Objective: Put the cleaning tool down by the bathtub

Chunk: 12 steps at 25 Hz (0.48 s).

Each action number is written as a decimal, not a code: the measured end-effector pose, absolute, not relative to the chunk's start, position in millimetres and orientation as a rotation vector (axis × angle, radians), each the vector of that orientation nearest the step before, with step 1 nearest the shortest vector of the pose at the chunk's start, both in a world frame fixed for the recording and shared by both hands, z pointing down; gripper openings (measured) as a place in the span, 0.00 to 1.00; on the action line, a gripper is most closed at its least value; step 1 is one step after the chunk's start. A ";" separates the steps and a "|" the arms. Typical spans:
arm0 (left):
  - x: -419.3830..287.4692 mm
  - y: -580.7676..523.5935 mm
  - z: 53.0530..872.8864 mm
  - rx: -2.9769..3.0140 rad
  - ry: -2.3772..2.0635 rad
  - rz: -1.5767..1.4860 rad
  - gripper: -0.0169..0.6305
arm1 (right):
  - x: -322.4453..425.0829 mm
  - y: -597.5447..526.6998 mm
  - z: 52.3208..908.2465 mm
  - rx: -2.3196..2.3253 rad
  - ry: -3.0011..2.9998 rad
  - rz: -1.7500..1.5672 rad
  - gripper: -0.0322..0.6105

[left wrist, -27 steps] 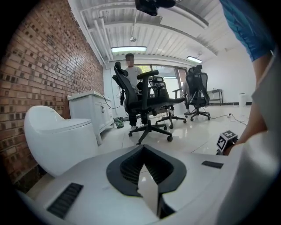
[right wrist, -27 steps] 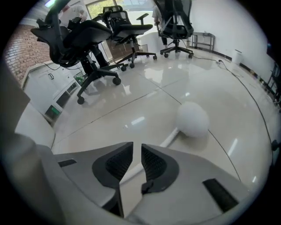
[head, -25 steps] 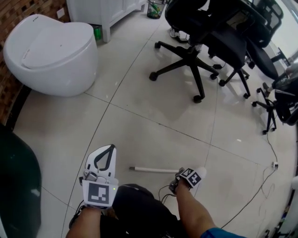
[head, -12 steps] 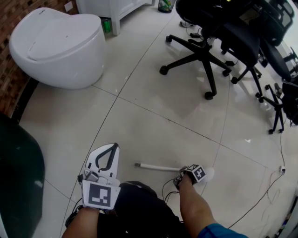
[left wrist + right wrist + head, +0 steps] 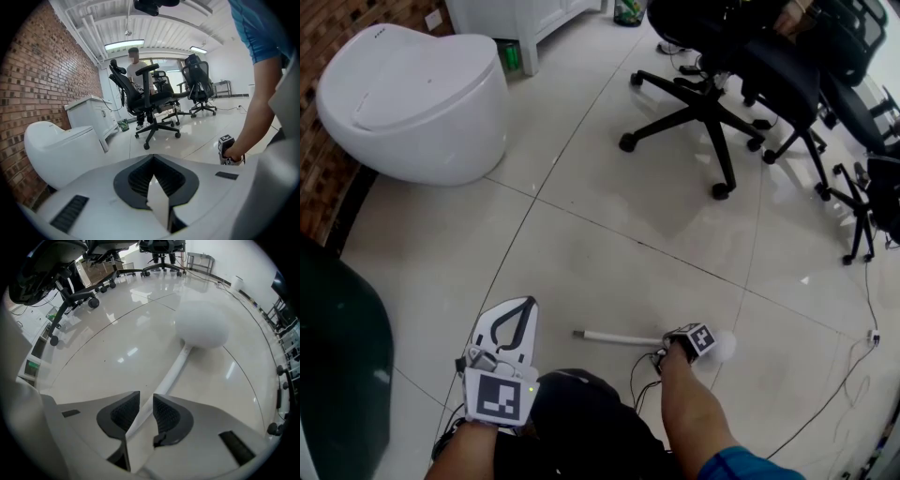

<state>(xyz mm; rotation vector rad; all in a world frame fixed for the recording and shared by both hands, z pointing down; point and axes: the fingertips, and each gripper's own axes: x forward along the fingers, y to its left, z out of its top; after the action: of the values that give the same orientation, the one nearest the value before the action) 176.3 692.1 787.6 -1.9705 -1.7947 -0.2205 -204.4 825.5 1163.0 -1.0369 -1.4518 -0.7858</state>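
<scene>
The cleaning tool (image 5: 619, 337), a white stick with a round white head (image 5: 201, 324), lies flat on the pale floor tiles just ahead of me. My right gripper (image 5: 705, 345) is low over it near the head end. In the right gripper view the stick runs between the jaws (image 5: 146, 401), which stand slightly apart without pinching it. My left gripper (image 5: 520, 305) hovers to the left of the stick's free end, shut and empty (image 5: 152, 159). The dark, glossy bathtub (image 5: 337, 366) curves along the left edge of the head view.
A white toilet (image 5: 412, 94) stands at the back left before a brick wall, also in the left gripper view (image 5: 61, 150). Black office chairs (image 5: 722, 84) on castors fill the back right. A white cabinet (image 5: 516, 19) stands behind. A thin cable (image 5: 844, 375) trails across the floor at right.
In the head view the tool and my right gripper have shifted a little to the right and toward me. My left gripper has hardly moved.
</scene>
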 end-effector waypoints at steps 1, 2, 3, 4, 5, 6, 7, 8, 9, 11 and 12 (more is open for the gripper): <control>176.5 692.5 786.8 -1.970 -1.796 -0.221 0.02 | -205.5 822.6 1162.5 -1.018 -1.458 -0.796 0.23; 176.8 693.0 785.6 -1.970 -1.797 -0.220 0.02 | -206.6 819.7 1160.9 -0.999 -1.466 -0.806 0.23; 177.0 693.6 784.2 -1.971 -1.799 -0.217 0.02 | -207.4 817.6 1159.2 -0.984 -1.474 -0.814 0.23; 177.2 694.0 782.8 -1.973 -1.801 -0.213 0.02 | -207.9 816.5 1158.3 -0.976 -1.480 -0.818 0.23; 177.5 693.8 781.8 -1.976 -1.802 -0.210 0.02 | -208.2 816.0 1158.4 -0.972 -1.484 -0.822 0.23; 177.9 693.3 781.2 -1.980 -1.801 -0.211 0.02 | -208.6 815.5 1158.8 -0.970 -1.486 -0.828 0.23; 178.6 692.5 780.9 -1.983 -1.800 -0.212 0.02 | -208.8 814.7 1159.2 -0.966 -1.487 -0.837 0.23; 179.4 691.7 780.6 -1.985 -1.799 -0.214 0.02 | -208.8 813.9 1159.2 -0.960 -1.488 -0.849 0.23; 180.3 691.1 780.0 -1.986 -1.799 -0.213 0.02 | -208.6 813.3 1158.9 -0.954 -1.490 -0.861 0.23; 181.2 690.7 778.4 -1.990 -1.802 -0.207 0.02 | -208.4 812.1 1158.2 -0.941 -1.494 -0.885 0.23; 181.3 690.7 777.6 -1.992 -1.805 -0.203 0.02 | -208.1 811.5 1158.2 -0.937 -1.494 -0.891 0.24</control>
<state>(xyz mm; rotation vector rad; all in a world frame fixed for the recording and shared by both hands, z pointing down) 181.3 690.7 777.6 -1.9917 -1.8051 -0.2030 -208.1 811.5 1158.2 -0.9371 -1.4940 -0.8910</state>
